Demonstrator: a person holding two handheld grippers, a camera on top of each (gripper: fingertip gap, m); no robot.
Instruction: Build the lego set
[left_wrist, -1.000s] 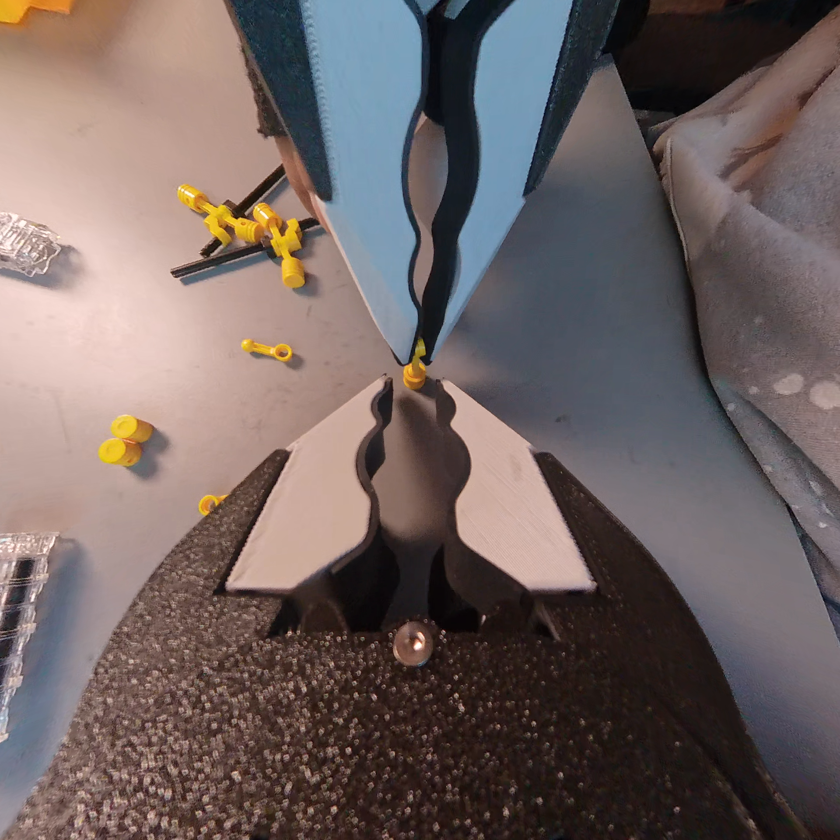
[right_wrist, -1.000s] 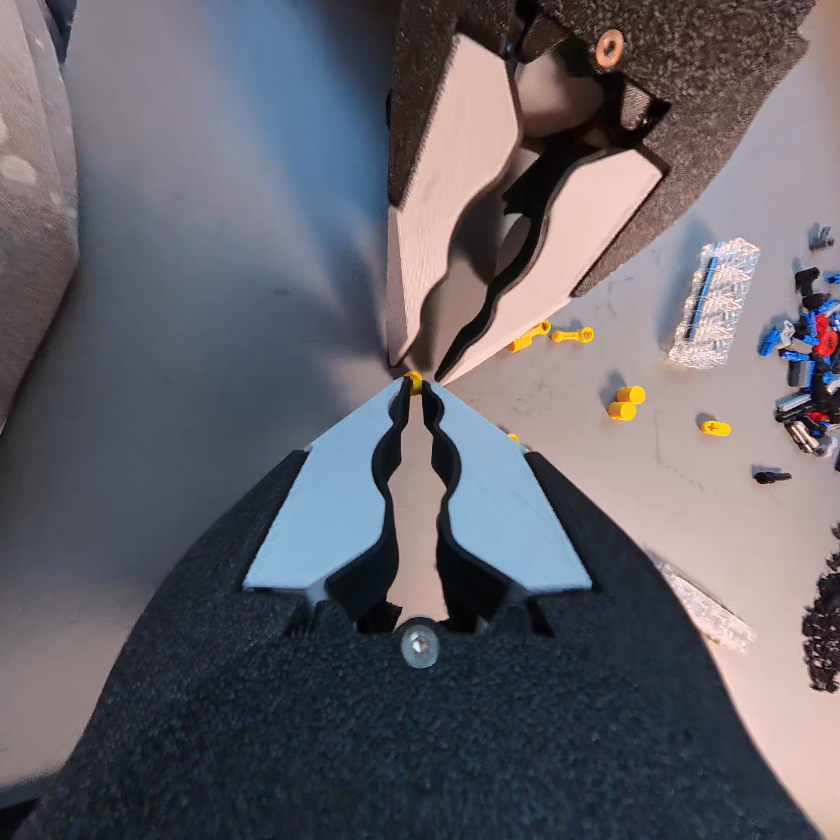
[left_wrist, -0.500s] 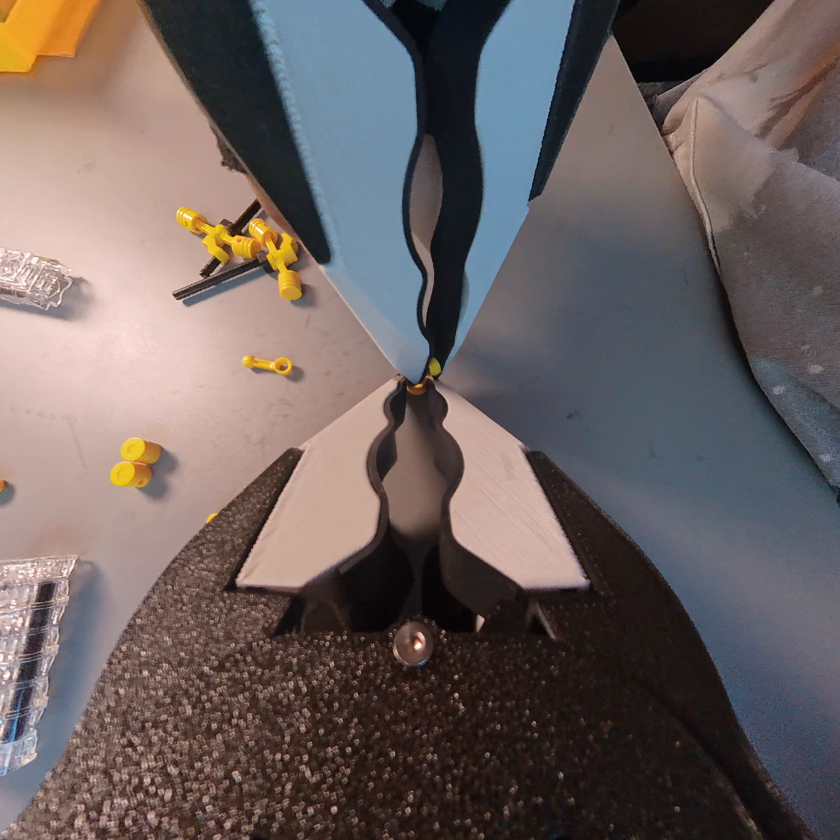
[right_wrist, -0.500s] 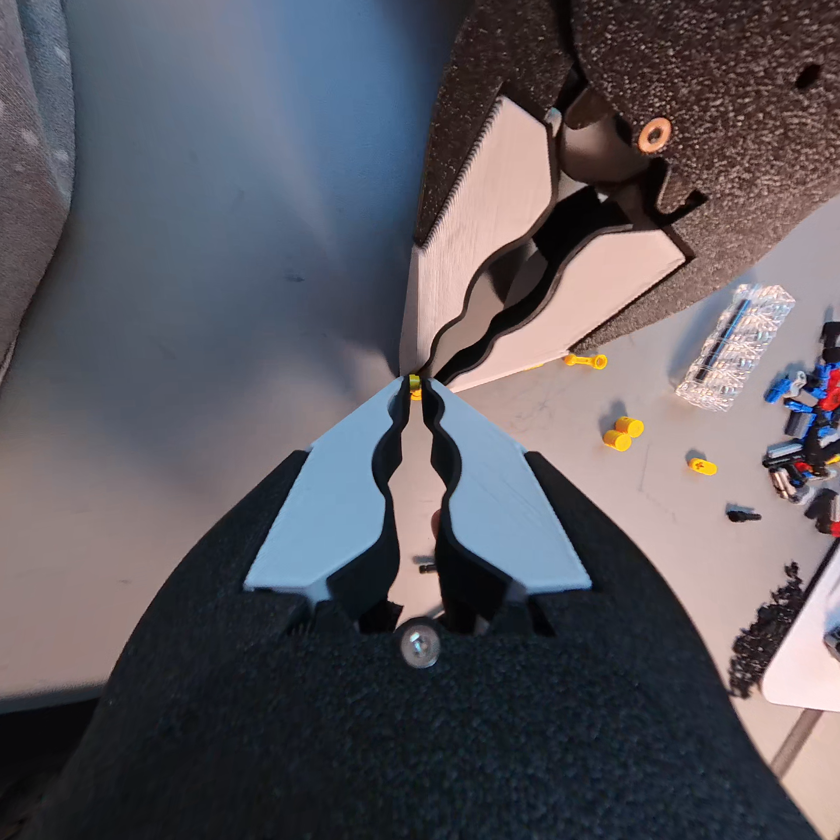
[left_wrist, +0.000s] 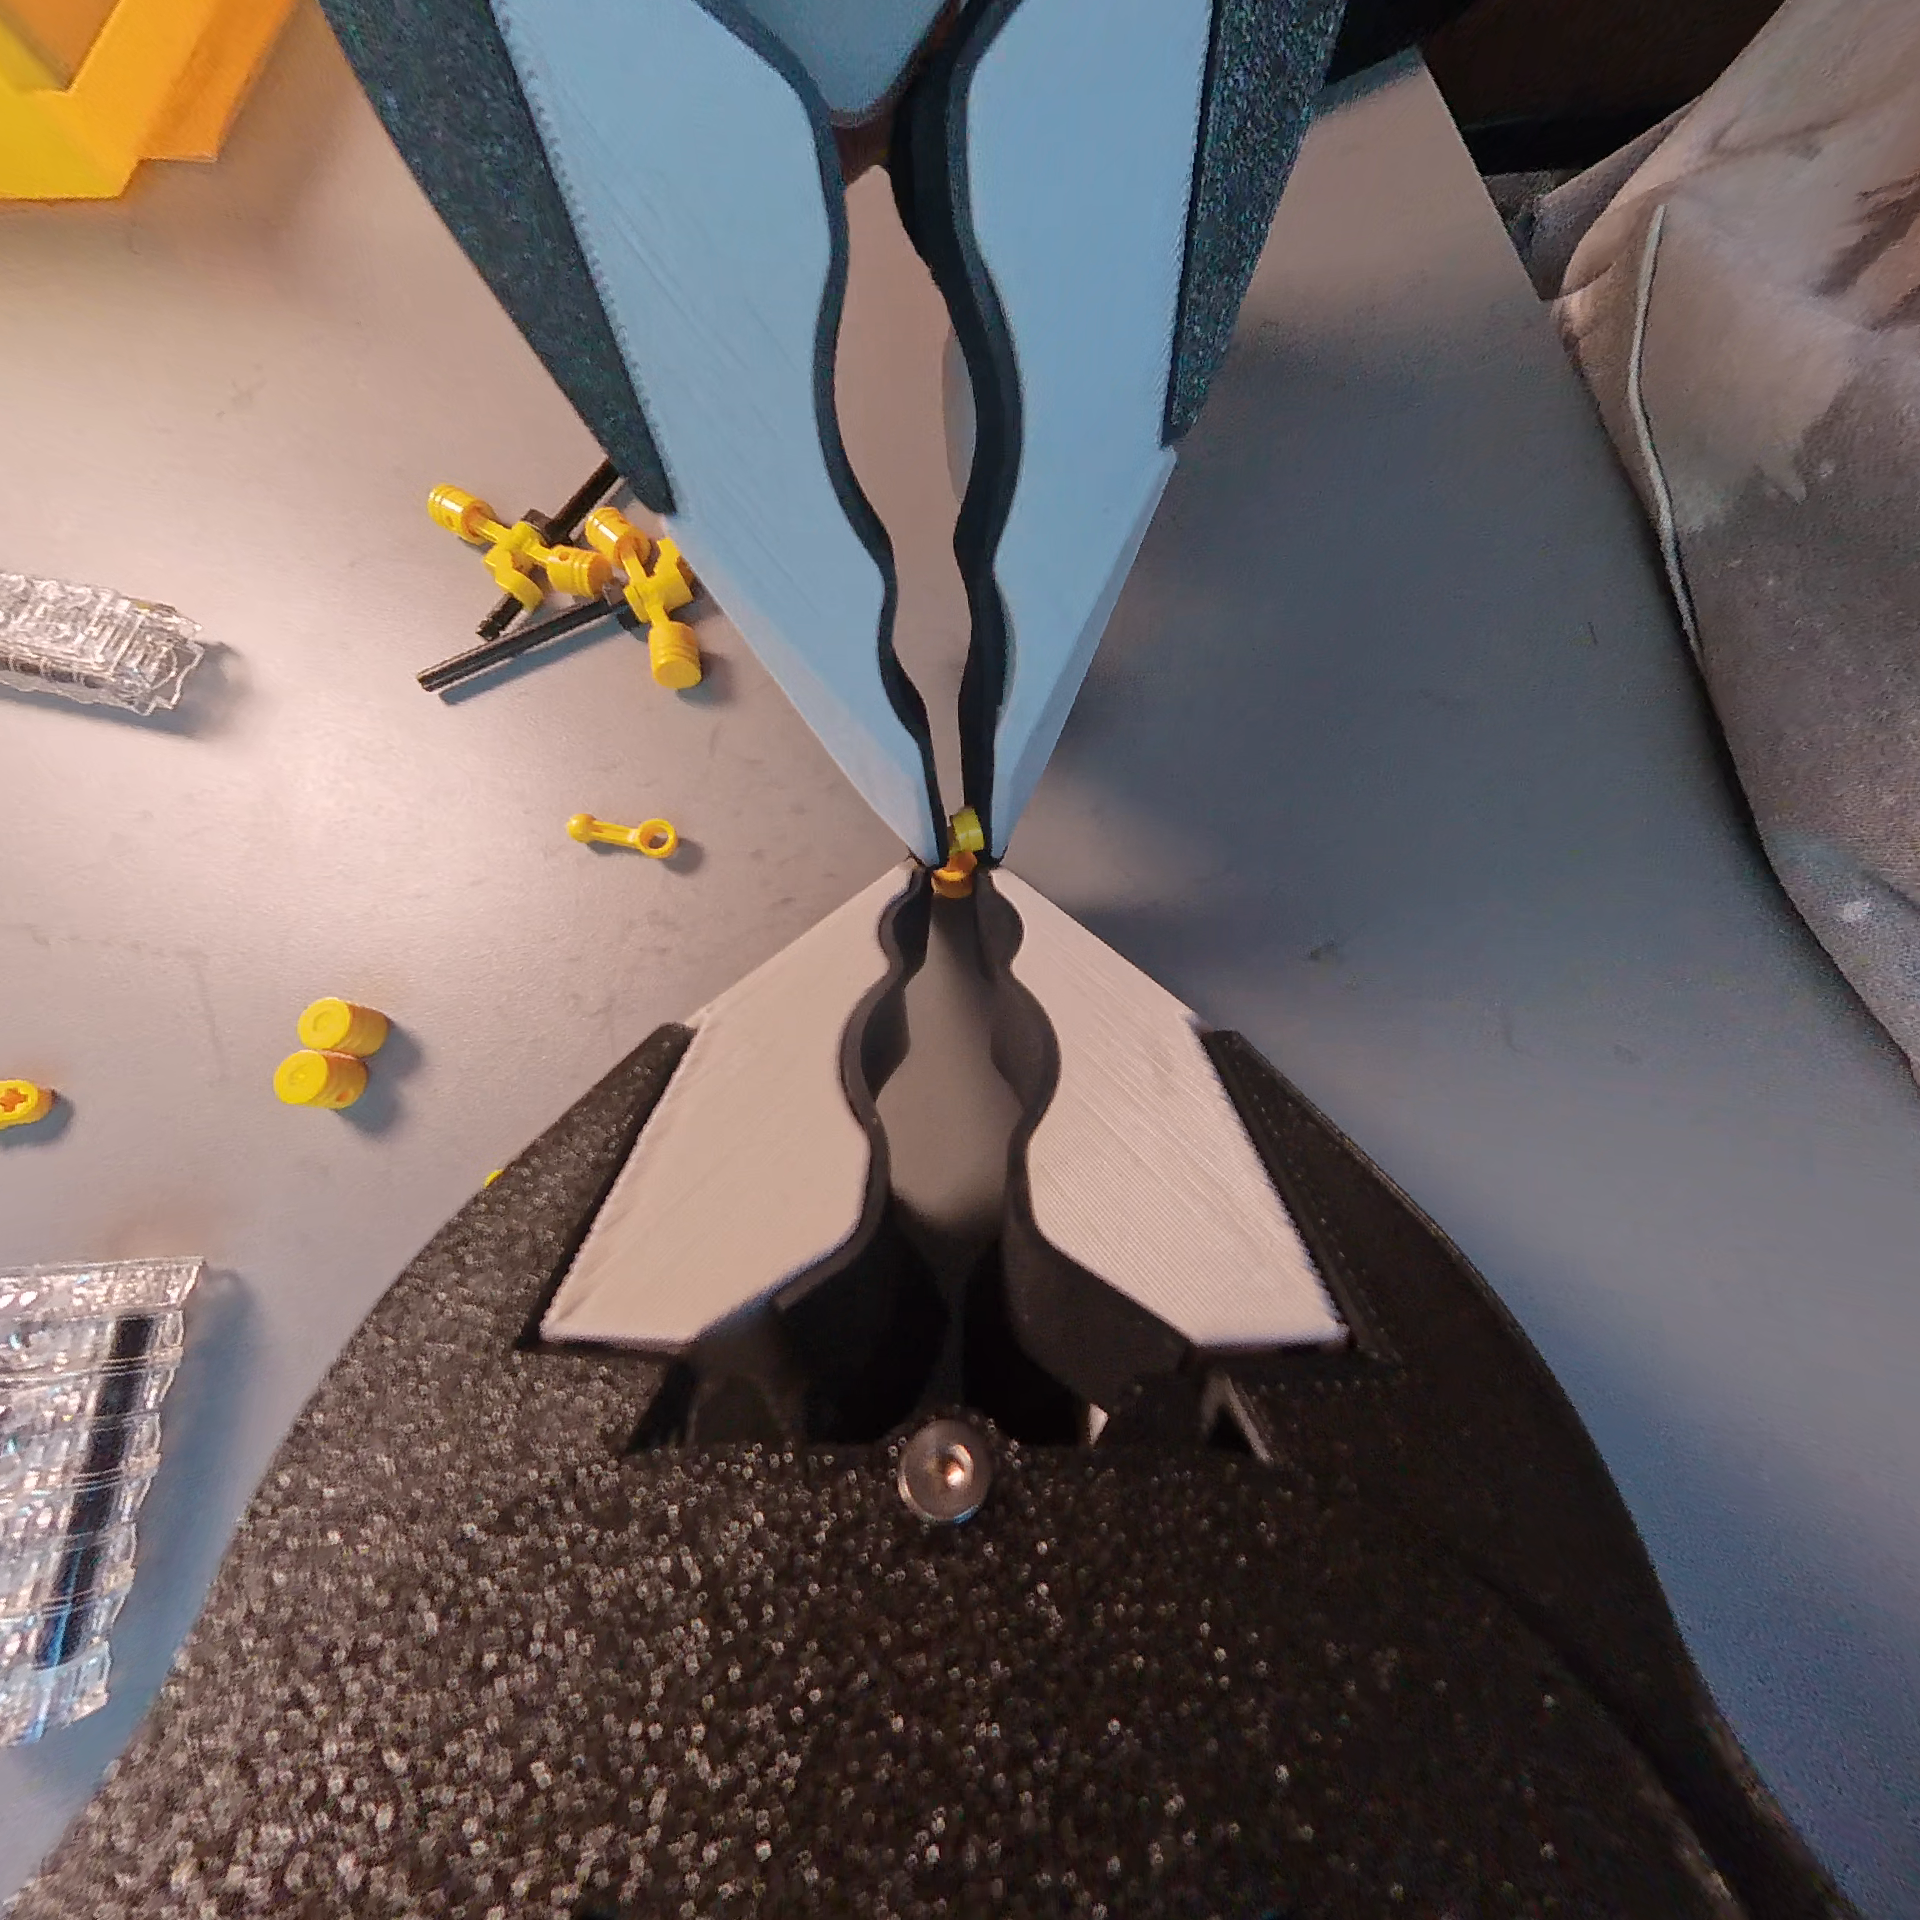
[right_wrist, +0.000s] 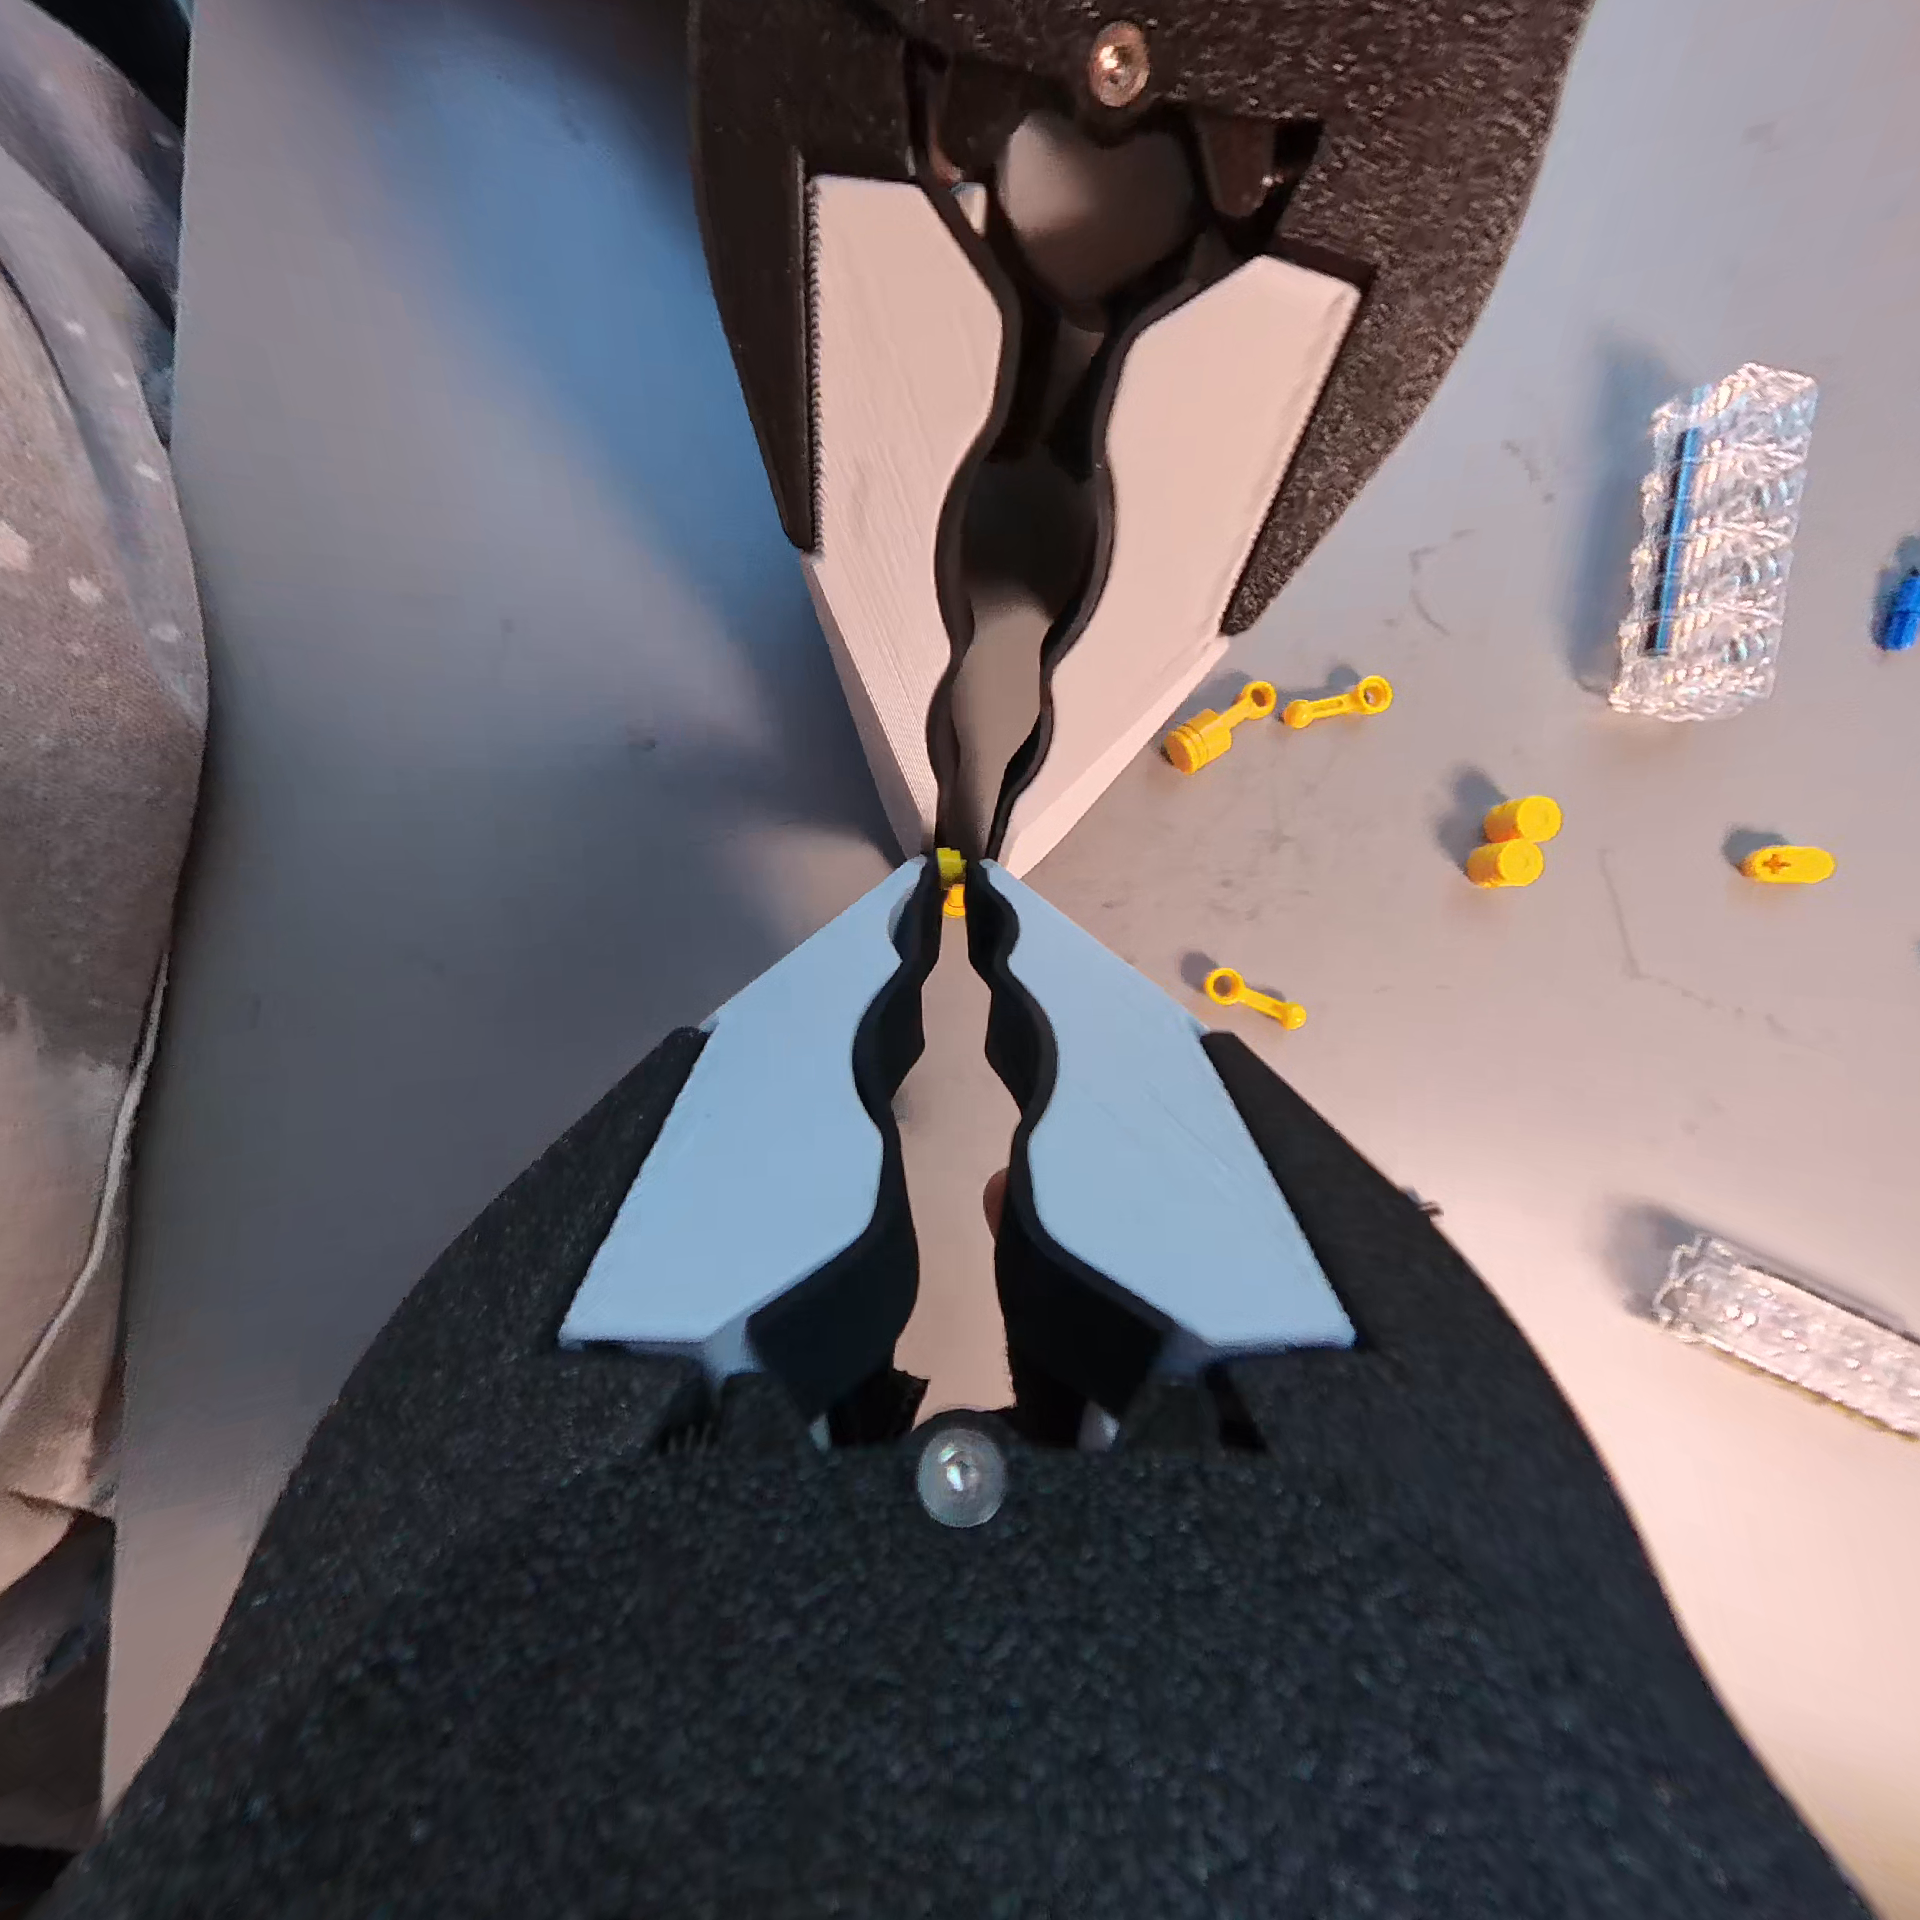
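Left tongs (left_wrist: 951, 883) pinched on a small yellow piece (left_wrist: 948, 881), right tongs (right_wrist: 951, 878) pinched on a yellow rod (right_wrist: 948, 860), tip to tip above the grey table (left_wrist: 1455, 831). Yellow bin (left_wrist: 114, 94) far upper left of left tongs, contents out of view. Loose yellow cylinders (left_wrist: 332, 1049) to the left.

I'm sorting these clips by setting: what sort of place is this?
Probably a hobby or lab workbench for building-toy assembly: a plain grey tabletop strewn with small yellow plastic pins, clear bags of parts, and a yellow bin at its edge.
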